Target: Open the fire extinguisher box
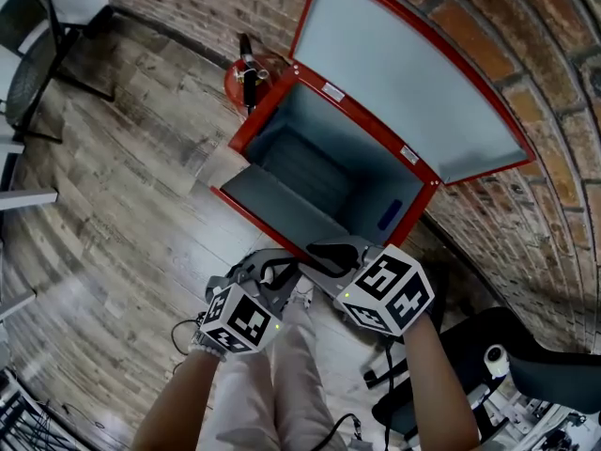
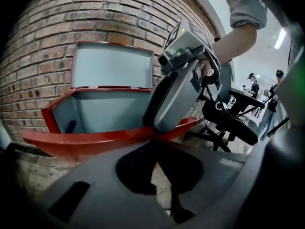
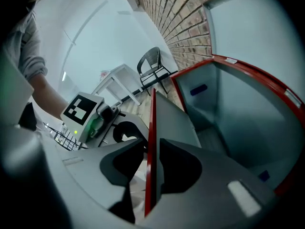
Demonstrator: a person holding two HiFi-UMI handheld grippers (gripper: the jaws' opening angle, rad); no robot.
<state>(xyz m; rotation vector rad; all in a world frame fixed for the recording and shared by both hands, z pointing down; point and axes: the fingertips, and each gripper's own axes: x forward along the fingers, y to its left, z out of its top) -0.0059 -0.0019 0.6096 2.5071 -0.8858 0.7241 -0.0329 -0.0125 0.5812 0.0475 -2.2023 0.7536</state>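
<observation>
Clamping the fold-down front flap [image 3: 174, 120] by its red edge, the right gripper [image 3: 151, 149] is nearer the fire extinguisher box [image 1: 368, 122], lid raised against the brick wall [image 1: 526, 54]. That edge runs crosswise between the jaws. Beside it, the left gripper [image 1: 269, 266] looks closed and empty.

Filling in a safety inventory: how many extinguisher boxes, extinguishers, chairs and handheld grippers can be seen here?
fire extinguisher box: 1
fire extinguisher: 1
chairs: 2 (mesh chair, office chair)
grippers: 2 (left gripper, right gripper)
Total: 6
</observation>
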